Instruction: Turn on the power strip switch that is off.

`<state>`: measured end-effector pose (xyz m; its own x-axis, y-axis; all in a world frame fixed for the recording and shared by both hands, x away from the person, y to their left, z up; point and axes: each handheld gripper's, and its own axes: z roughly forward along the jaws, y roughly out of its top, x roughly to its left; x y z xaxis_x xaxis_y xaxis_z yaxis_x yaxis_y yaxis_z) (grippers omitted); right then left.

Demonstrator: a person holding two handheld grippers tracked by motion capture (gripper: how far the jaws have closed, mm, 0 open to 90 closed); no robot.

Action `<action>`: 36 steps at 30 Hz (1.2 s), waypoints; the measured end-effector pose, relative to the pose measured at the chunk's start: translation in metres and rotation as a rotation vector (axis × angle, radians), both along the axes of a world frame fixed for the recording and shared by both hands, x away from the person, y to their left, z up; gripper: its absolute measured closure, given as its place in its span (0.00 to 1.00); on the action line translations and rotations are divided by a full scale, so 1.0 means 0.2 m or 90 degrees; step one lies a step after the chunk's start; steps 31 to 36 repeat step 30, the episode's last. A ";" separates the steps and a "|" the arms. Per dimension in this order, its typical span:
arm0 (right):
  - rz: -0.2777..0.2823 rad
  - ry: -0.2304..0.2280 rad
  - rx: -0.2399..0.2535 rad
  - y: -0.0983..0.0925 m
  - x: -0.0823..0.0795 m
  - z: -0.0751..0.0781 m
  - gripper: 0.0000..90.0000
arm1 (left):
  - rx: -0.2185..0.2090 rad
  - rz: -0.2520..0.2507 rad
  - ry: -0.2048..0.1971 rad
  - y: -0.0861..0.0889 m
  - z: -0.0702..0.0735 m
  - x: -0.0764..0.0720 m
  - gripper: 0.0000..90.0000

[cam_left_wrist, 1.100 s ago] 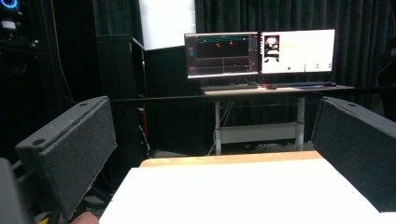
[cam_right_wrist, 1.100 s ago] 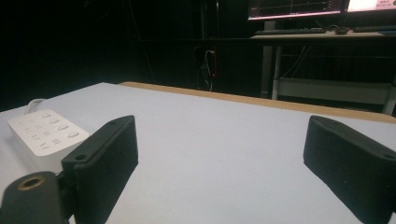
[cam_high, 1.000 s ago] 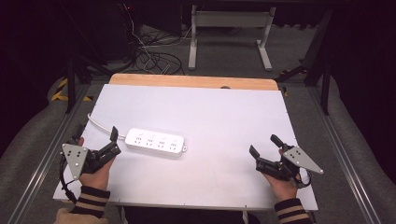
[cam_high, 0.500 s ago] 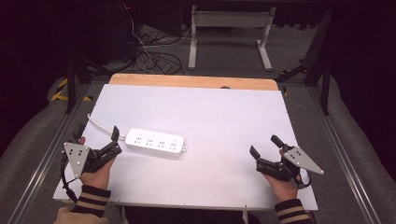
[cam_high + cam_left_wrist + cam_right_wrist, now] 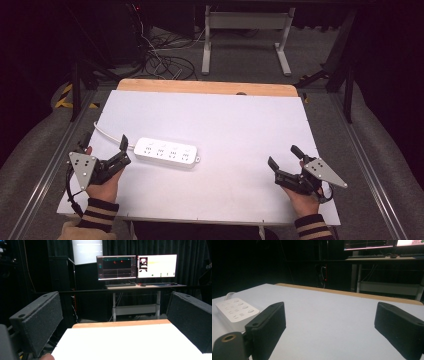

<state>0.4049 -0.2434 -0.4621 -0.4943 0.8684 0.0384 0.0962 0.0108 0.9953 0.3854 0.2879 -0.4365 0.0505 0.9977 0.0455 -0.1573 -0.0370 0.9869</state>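
While both forearms rest at the near edge of the table [image 5: 240, 125], the white power strip [image 5: 166, 152] lies flat on the pale tabletop, left of the middle and closer to the person than to the far wooden edge. Its long side runs roughly across the table, slightly slanted, with the sockets facing up. A white cord [image 5: 101, 131] leaves its left end and curves away toward the left rim.

From above, the left gripper [image 5: 102, 145] sits at the near left corner, held in a hand with a striped cuff. Its jaws are spread wide, and one black tip stands just beside the left end of the power strip, though I cannot tell whether it touches. Nothing lies between the jaws. In the left gripper view the two black pads are far apart at the picture's edges, with bare tabletop [image 5: 125, 340] between them, and beyond the table a desk with two lit monitors [image 5: 136, 266].

The right gripper [image 5: 284, 159] rests at the near right corner, well apart from the power strip, with a broad stretch of bare table between them. Its jaws are also wide apart and grip nothing. In the right gripper view the pads frame open tabletop, and the power strip [image 5: 235, 311] appears off to the left, behind the left-hand pad.
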 end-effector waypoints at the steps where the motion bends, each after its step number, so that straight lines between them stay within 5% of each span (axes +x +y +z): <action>1: 0.000 0.001 -0.002 0.00 0.00 0.00 0.12 | 0.000 0.001 0.001 0.00 0.00 0.00 0.01; 36: 0.000 -0.001 -0.001 0.00 0.00 0.00 0.12 | -0.004 -0.002 0.007 0.00 0.00 0.01 0.01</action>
